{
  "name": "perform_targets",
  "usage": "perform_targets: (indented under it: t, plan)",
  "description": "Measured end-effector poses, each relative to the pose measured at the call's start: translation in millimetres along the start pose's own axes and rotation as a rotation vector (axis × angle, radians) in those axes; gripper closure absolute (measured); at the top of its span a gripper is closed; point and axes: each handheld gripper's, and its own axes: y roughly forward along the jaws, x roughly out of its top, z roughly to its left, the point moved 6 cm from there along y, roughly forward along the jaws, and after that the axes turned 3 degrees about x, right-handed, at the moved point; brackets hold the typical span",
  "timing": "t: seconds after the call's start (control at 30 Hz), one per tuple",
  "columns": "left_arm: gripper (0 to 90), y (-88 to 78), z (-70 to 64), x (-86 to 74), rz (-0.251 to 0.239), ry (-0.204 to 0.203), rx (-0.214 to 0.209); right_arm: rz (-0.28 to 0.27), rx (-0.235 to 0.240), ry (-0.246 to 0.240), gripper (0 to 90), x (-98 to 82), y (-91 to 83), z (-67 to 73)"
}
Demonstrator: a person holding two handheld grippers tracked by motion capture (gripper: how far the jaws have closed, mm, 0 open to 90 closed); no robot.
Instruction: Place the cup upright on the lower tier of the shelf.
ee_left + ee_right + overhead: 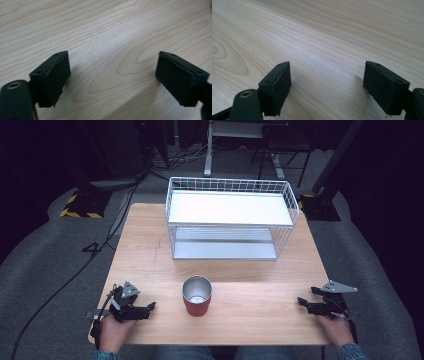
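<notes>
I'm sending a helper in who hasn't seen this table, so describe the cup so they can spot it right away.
Start at the wooden table, with a white wire rack at its far side. In front of the rack, near the table's front edge and midway between the left gripper and right gripper, stands the cup. It is upright, red outside with a shiny metal inside, and the only round, coloured thing there.

Both grippers low and level, jaws apart.
We note the left gripper [150, 307] and right gripper [301, 302] held in the left hand [114, 331] and right hand [336, 327], tips pointing inward toward each other.
</notes>
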Motion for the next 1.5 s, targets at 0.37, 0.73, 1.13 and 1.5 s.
perform_targets:
  t: [0.37, 0.73, 1.13, 1.5]
  plan:
    - [16.6, -27.0, -11.0, 14.0, -0.141, -0.025, -0.013, 0.000, -0.003, 0.001, 21.4, 0.3, 0.5, -0.2]
    - [16.1, -37.9, -41.9, 19.2, -0.260, 0.011, -0.053, 0.001, -0.003, 0.000, 21.4, 0.3, 0.4, -0.3]
    - [15.3, -33.3, -80.7, 24.9, -0.348, 0.032, -0.117, 0.000, -0.003, 0.002, 21.4, 0.3, 0.5, -0.3]
    - [14.7, -16.4, -110.4, 26.3, -0.369, 0.038, -0.200, 0.000, -0.003, 0.001, 21.5, 0.3, 0.4, -0.3]
